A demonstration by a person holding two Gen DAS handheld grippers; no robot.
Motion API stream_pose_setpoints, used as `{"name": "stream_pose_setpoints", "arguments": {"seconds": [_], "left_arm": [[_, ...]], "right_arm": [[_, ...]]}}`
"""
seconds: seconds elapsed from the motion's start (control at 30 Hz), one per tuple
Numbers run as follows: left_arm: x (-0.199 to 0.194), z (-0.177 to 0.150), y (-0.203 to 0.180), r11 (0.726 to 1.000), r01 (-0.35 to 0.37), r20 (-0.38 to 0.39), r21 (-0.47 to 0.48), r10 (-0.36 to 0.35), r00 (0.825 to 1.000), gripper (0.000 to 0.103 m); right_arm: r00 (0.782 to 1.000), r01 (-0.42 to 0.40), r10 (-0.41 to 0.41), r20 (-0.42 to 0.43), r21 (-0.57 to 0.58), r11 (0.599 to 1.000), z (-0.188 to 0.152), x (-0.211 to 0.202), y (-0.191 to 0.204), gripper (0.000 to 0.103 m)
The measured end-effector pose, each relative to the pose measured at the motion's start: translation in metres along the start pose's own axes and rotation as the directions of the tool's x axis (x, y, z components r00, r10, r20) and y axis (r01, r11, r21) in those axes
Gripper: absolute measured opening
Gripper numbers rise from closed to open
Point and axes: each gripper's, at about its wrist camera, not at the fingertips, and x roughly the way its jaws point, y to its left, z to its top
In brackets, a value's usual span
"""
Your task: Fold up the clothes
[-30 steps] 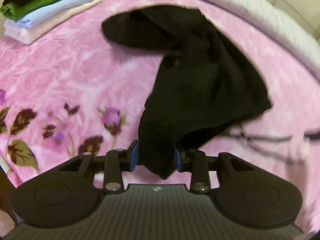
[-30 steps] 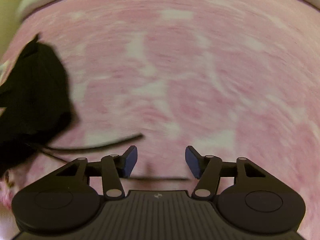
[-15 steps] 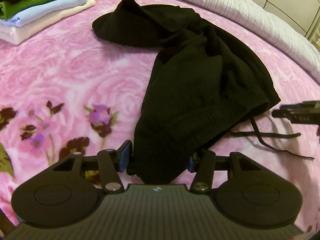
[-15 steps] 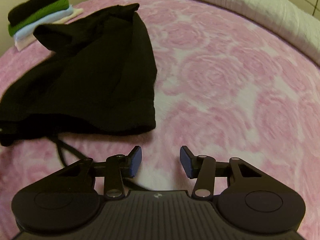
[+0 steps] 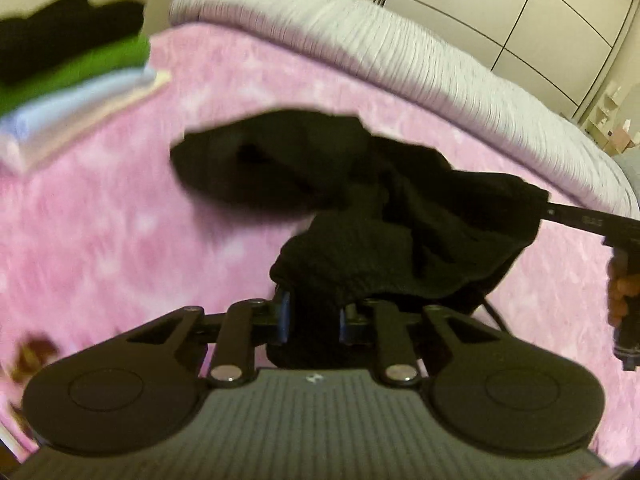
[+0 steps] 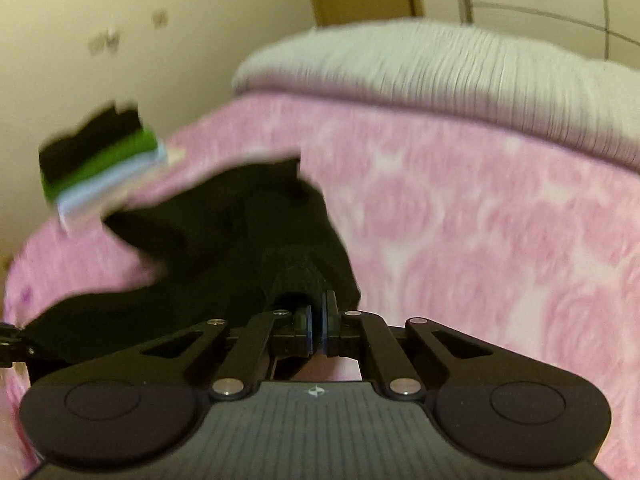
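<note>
A black garment (image 5: 360, 208) hangs bunched between both grippers above the pink flowered blanket (image 5: 120, 220). My left gripper (image 5: 311, 318) is shut on one thick edge of it. The right gripper shows at the right of the left wrist view (image 5: 560, 212), holding the garment's other end. In the right wrist view my right gripper (image 6: 318, 320) is shut on the black garment (image 6: 240, 240), which trails away to the left. Both views are blurred by motion.
A stack of folded clothes (image 5: 68, 76), black, green, pale blue and cream, lies at the far left of the blanket; it also shows in the right wrist view (image 6: 100, 164). A white ribbed cover (image 5: 400, 56) runs along the bed's far side. Closet doors stand behind.
My right gripper has closed on the garment's edge. Both grippers have lifted the garment off the blanket, and the views now tilt up towards the walls.
</note>
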Motion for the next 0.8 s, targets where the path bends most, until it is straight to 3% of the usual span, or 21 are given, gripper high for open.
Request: {"name": "stream_pose_setpoints", "arguments": {"seconds": [0.1, 0.23, 0.4, 0.57, 0.67, 0.8], "left_arm": [[-0.014, 0.031, -0.008, 0.999, -0.001, 0.016, 0.032, 0.000, 1.000, 0.017], [-0.038, 0.047, -0.026, 0.997, 0.031, 0.023, 0.070, -0.033, 0.999, 0.014], [-0.074, 0.054, -0.067, 0.976, 0.040, 0.014, 0.213, -0.044, 0.999, 0.014], [-0.114, 0.045, -0.099, 0.965, 0.063, -0.001, 0.253, -0.065, 0.998, 0.013], [-0.148, 0.041, -0.120, 0.974, 0.044, 0.045, 0.221, -0.055, 0.997, 0.013], [-0.212, 0.038, -0.160, 0.980, -0.036, 0.198, 0.195, -0.003, 0.980, 0.013]], "right_arm": [[0.999, 0.026, -0.028, 0.040, 0.053, 0.998, 0.033, -0.021, 0.001, 0.003], [0.993, 0.073, -0.084, 0.081, 0.130, 0.989, 0.060, -0.055, -0.003, 0.003], [0.977, 0.111, -0.145, 0.156, 0.206, 0.972, 0.070, -0.108, -0.006, 0.002], [0.976, 0.119, -0.152, 0.155, 0.201, 0.972, 0.083, -0.157, -0.011, 0.002], [0.981, 0.108, -0.133, 0.140, 0.169, 0.980, 0.092, -0.179, -0.015, 0.002], [0.979, 0.044, -0.070, 0.194, 0.136, 0.990, 0.104, -0.218, -0.026, 0.002]]}}
